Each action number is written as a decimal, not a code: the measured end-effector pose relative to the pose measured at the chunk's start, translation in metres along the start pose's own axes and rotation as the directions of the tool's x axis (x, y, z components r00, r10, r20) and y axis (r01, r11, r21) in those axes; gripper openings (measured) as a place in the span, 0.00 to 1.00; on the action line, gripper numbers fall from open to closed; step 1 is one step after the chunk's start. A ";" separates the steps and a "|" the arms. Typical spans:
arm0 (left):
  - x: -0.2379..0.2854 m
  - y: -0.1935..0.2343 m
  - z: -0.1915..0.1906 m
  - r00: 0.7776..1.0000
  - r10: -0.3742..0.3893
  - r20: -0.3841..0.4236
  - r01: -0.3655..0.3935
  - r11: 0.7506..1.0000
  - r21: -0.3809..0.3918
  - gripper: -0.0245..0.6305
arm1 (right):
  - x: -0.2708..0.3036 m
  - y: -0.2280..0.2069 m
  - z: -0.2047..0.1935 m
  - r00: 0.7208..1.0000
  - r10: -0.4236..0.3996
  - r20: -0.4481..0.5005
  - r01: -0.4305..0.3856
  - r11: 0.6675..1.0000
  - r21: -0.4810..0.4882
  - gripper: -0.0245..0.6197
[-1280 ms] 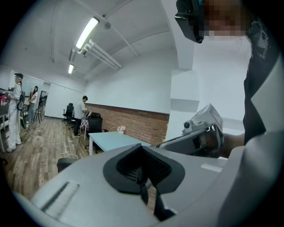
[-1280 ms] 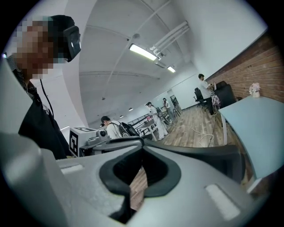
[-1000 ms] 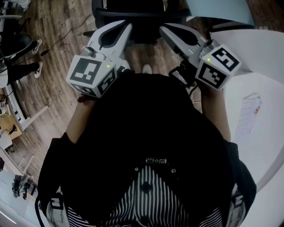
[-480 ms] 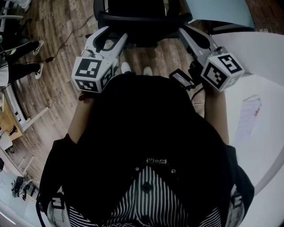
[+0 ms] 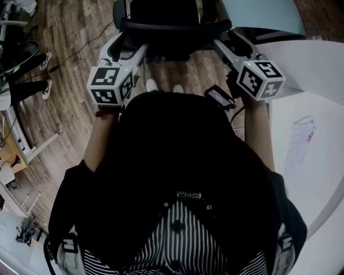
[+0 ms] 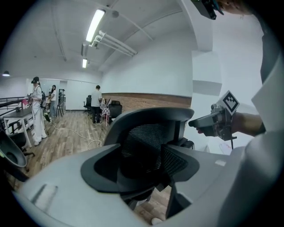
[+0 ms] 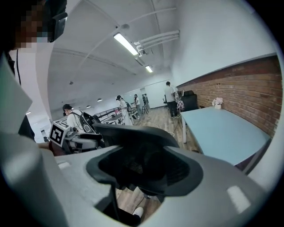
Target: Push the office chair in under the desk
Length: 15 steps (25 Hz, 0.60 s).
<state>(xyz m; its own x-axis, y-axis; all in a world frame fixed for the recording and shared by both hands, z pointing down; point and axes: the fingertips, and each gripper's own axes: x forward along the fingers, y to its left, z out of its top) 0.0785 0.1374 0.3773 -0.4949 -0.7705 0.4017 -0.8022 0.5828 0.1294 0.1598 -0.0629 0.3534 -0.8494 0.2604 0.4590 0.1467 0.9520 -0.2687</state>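
I judge the job barely begun: the office chair (image 5: 172, 19) stands out on open floor right in front of me, its mesh back turned toward me, and none of it sits under anything that I can see. My left hand-held gripper (image 6: 141, 159) is at the left end of the chair's top rim and my right hand-held gripper (image 7: 145, 170) is at the right end. Both have just been opening their jaws, which now stand well apart. The backrest shows in the gap between each pair, but the pads press on nothing, so I have no hold or contact that I can confirm. What's left is nearly everything: set the jaws against the backrest, then roll the chair forward until the seat goes under. I take the desk to be the light blue tabletop (image 5: 263, 13), just right of the chair and slightly beyond it. A white tabletop (image 5: 317, 70) carrying a sheet of paper (image 5: 301, 139) lies nearer me, to the chair's right. The chair stands on wood plank floor (image 5: 70, 64), with a loose cable (image 5: 80, 45) off to its left, and the planks look smooth enough for rolling. The room is a long open office with strip lights (image 6: 95, 24), a brick wall (image 7: 239, 88) and other people (image 6: 96, 104) standing well beyond the chair.
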 end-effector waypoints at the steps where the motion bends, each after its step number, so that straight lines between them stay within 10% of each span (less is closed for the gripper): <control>1: 0.002 0.001 0.001 1.000 -0.002 0.000 0.002 1.000 -0.002 0.46 | 0.002 -0.003 -0.003 1.000 -0.006 -0.008 0.006 1.000 -0.002 0.44; 15: 0.018 0.040 -0.005 0.999 0.038 -0.027 -0.038 0.999 -0.011 0.49 | 0.036 -0.036 -0.020 0.995 -0.074 -0.063 0.075 0.997 0.012 0.53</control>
<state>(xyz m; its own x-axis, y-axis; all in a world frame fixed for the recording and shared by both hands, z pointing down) 0.0391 0.1478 0.3944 -0.5157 -0.7406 0.4307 -0.7791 0.6145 0.1239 0.1341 -0.0846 0.3964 -0.8244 0.1987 0.5300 0.0766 0.9669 -0.2434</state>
